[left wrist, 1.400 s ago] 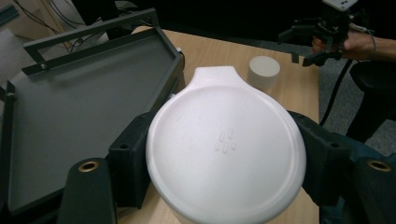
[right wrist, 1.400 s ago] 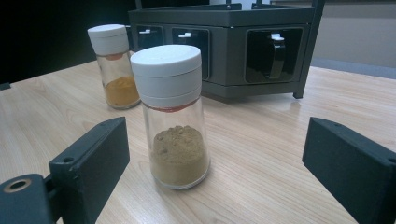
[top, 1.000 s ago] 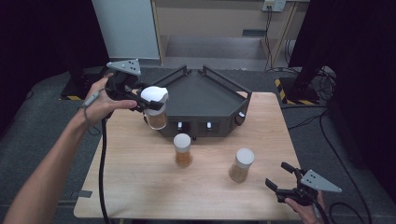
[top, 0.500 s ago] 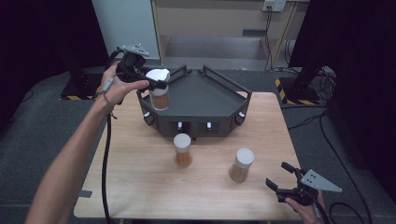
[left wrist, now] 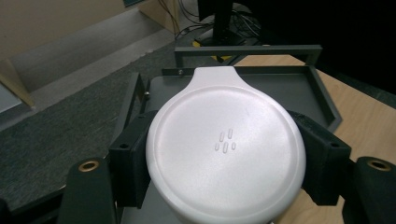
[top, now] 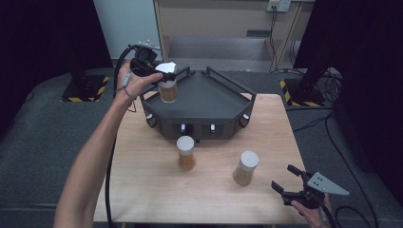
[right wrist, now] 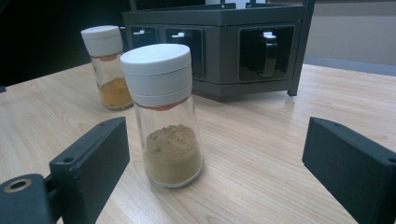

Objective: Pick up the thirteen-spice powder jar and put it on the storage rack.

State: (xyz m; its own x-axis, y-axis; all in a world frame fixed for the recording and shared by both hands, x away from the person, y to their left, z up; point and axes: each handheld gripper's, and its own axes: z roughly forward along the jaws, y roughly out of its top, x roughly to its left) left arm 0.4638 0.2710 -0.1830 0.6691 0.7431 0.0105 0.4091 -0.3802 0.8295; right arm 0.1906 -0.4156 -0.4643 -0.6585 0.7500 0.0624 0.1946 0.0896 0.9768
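Since half a second ago my left gripper has carried its jar further in over the rack, and it now hangs above the rack's near-left corner; my right gripper has stayed put by the worktop's near-right corner. My left jaws are clamped on the jar's white cap, a smooth round lid with a pouring tab and a few small raised dashes. My right jaws stand wide apart with nothing between them. Two more jars stand on the pale wood-grain worktop in front of the rack: one with orange powder near the middle, one with tan powder nearer my right gripper and straight ahead of its jaws. Both are clear glass with ribbed white caps. The rack is dark, angular metal with raised rails and front slots
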